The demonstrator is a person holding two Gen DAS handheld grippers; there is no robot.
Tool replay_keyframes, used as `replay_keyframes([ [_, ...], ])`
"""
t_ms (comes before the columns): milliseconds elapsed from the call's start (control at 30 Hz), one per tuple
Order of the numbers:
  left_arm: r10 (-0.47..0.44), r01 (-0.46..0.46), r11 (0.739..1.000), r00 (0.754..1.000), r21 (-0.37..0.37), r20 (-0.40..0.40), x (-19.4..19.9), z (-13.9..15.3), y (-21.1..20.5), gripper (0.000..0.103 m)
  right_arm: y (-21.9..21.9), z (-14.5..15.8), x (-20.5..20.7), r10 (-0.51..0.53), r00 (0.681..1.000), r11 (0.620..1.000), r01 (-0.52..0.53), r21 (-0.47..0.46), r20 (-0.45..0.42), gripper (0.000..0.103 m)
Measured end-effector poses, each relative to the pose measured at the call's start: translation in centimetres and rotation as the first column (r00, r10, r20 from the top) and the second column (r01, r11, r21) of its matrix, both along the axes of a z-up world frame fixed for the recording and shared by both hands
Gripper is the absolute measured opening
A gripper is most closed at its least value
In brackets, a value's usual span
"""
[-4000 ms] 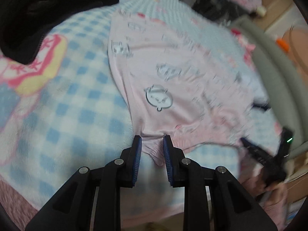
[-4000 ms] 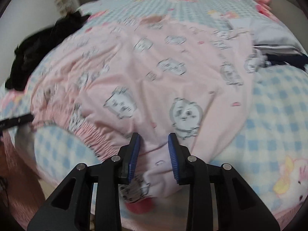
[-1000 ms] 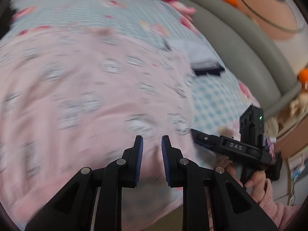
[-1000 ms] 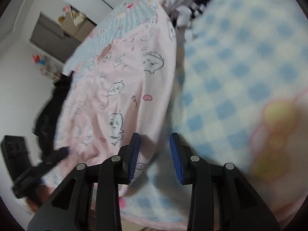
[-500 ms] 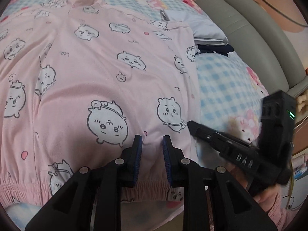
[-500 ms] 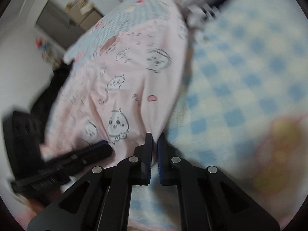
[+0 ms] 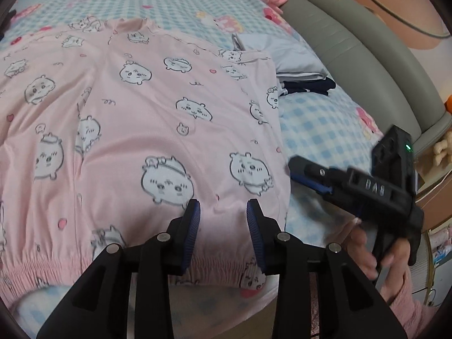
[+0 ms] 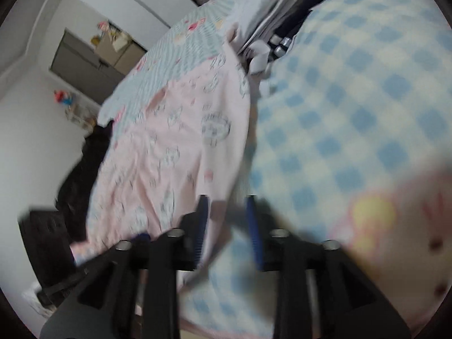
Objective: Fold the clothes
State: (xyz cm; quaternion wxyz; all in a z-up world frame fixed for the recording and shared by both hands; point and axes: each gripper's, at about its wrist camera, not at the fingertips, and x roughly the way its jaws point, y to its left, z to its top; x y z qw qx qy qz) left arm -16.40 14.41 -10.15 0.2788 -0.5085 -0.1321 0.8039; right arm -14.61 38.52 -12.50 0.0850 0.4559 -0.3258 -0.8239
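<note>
- Pink garment (image 7: 147, 118), printed with white cartoon animal faces, lies spread flat across a blue-and-white checked blanket (image 7: 319, 118) on a bed.
- Gathered elastic hem (image 7: 42, 260) of the garment runs along the near edge of the bed, in the left wrist view.
- Left gripper (image 7: 223, 226): jaws spread apart, nothing between them; blue-padded fingertips (image 7: 192, 226) hover over the pink cloth just above the hem.
- Right gripper (image 7: 308, 176) shows in the left wrist view off the garment's right edge, black body lettered "DAS", a green light on its back block. A hand (image 7: 373, 251) in a pink sleeve (image 7: 406, 310) grips its handle.
- Right wrist view is motion-blurred. Right gripper jaws stand apart, empty; the left pad sits over the garment's side edge, the right pad over the checked blanket.
- Folded grey and navy clothes (image 7: 293, 65) stacked beyond the garment's far right corner, touching it.
- Grey padded bed frame (image 7: 367, 56) curves along the right side.
- Black clothing (image 8: 82, 169) heaped at the far left of the bed, seen in the right wrist view.
</note>
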Motion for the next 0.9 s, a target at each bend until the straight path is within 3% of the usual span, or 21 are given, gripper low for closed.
replay_keyframes([
  [133,-0.016,0.016,1.0,1.0,-0.016,-0.012,-1.7,0.4,0.9,0.036,1.2,-1.7,-2.4,0.037,0.998,0.992,-0.031,-0.119,0.048,0.035],
  [200,-0.016,0.015,1.0,1.0,-0.018,-0.011,-2.6,0.4,1.4,0.036,0.8,-2.2,-3.1,0.055,0.997,0.993,-0.049,-0.11,0.057,0.031],
  [233,-0.011,0.011,1.0,1.0,-0.02,-0.008,-3.0,0.3,1.6,0.036,0.2,-2.2,-3.4,0.064,0.997,0.996,-0.06,-0.072,0.053,0.025],
  [267,-0.006,0.006,1.0,1.0,-0.022,-0.005,-3.5,0.2,1.8,0.036,-0.5,-2.1,-3.6,0.071,0.996,0.997,-0.07,-0.024,0.048,0.011],
  [300,-0.001,0.001,1.0,1.0,-0.018,-0.003,-3.7,0.3,1.8,0.036,-1.1,-1.8,-3.7,0.075,0.996,0.997,-0.076,0.029,0.04,0.007],
  [400,0.008,-0.008,1.0,1.0,-0.02,-0.002,-3.8,0.1,1.7,0.036,-2.4,0.2,-2.8,0.089,0.996,0.977,-0.084,0.196,-0.014,0.002],
  [467,0.013,-0.013,0.999,1.0,-0.03,-0.002,-3.6,-0.1,1.4,0.039,-3.3,1.7,-1.9,0.109,0.992,0.941,-0.085,0.328,-0.055,0.001],
  [533,0.014,-0.014,0.999,1.0,-0.041,0.0,-3.3,-0.4,1.2,0.041,-3.4,1.7,-1.5,0.118,0.992,0.914,-0.09,0.395,-0.045,0.001],
  [667,0.015,-0.014,0.998,1.0,-0.062,0.006,-2.7,-1.3,0.8,0.039,-1.1,-0.3,-2.0,0.044,0.997,0.939,-0.061,0.338,0.055,0.001],
  [733,0.046,-0.04,0.998,0.992,0.05,-0.116,-0.9,1.6,-0.2,0.041,-0.4,0.5,-1.4,-0.007,0.999,0.912,-0.006,0.41,0.031,0.001],
  [767,0.046,-0.036,0.997,0.985,0.066,-0.166,0.0,2.9,-0.5,0.043,-0.1,1.0,-0.9,-0.022,1.0,0.915,0.018,0.403,0.006,0.005],
  [833,0.036,-0.024,0.998,0.97,0.055,-0.242,1.6,5.0,-1.0,0.049,0.4,2.0,0.7,-0.014,0.998,0.962,0.028,0.272,-0.053,0.007],
  [900,0.029,-0.025,1.0,0.972,0.017,-0.234,1.9,4.4,-0.9,0.049,-0.2,2.1,2.1,0.021,0.998,0.99,-0.011,0.143,-0.067,0.012],
])
